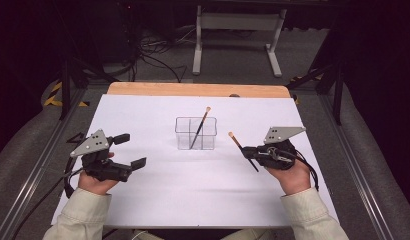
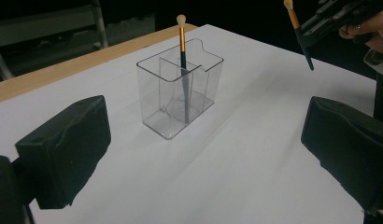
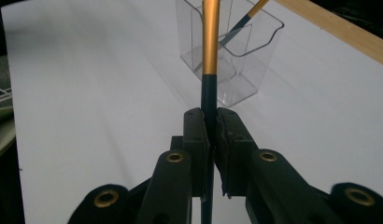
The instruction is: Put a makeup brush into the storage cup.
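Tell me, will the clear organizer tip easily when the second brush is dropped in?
The clear organizer looks thin-walled and light, so it may slide or tip if bumped. The brush already inside leans on its rim, adding slight sideways load. Its broad flat base probably steadies it.

organizer point(image 1: 195, 134): clear glossy plastic | brush point(image 3: 209, 51): shiny gold metal | table point(image 1: 193, 90): wood edge, matt white sheet
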`<move>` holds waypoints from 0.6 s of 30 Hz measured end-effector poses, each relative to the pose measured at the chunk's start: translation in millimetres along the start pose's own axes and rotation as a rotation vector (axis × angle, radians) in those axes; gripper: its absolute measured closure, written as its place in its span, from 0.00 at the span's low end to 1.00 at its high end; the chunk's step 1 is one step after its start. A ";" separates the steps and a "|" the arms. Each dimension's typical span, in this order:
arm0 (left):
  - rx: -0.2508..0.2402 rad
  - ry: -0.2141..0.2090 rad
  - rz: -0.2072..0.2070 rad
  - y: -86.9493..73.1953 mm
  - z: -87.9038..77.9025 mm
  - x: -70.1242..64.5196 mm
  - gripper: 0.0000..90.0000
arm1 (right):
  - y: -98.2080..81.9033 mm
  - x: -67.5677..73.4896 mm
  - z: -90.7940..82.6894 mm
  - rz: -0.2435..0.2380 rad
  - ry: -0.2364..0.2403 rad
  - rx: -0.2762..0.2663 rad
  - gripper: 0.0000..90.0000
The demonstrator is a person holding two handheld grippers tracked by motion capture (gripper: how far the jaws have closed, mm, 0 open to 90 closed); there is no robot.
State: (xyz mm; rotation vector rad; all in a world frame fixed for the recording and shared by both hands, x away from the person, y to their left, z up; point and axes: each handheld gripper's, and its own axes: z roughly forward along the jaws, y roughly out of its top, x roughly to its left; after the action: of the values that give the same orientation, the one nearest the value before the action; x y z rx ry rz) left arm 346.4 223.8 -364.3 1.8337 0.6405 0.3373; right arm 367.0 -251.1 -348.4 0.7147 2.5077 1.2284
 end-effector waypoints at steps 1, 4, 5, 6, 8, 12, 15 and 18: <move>0.002 -0.002 -0.006 -0.2 0.3 -0.2 0.03 | -0.4 0.0 -0.5 0.004 -0.001 -0.017 0.92; 0.002 0.000 -0.007 -0.3 0.2 0.1 0.03 | -1.2 0.6 -2.1 0.009 -0.008 -0.063 0.92; 0.001 0.000 -0.005 -0.3 0.1 0.2 0.03 | -1.5 0.3 -3.1 0.016 -0.008 -0.084 0.92; 0.001 0.000 -0.005 -0.3 0.1 0.1 0.03 | -1.8 -0.4 -3.6 0.017 -0.005 -0.093 0.92; 0.001 0.000 -0.005 -0.3 0.1 0.2 0.03 | -2.5 -1.6 -5.0 0.032 -0.001 -0.117 0.92; 0.002 -0.001 -0.006 -0.5 0.3 0.4 0.03 | -5.0 -3.4 -8.4 0.038 0.007 -0.175 0.92; 0.003 0.000 -0.008 -1.0 0.7 1.2 0.03 | -5.5 -1.8 -10.9 0.016 -0.008 -0.217 0.92; 0.006 -0.001 -0.010 -1.6 1.1 1.8 0.03 | -6.1 -0.8 -13.1 0.007 -0.022 -0.258 0.92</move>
State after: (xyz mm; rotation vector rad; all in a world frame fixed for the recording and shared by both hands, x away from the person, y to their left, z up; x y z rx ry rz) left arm 348.0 224.4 -366.3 1.8354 0.6505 0.3285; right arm 360.2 -263.4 -345.3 0.6685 2.2728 1.5010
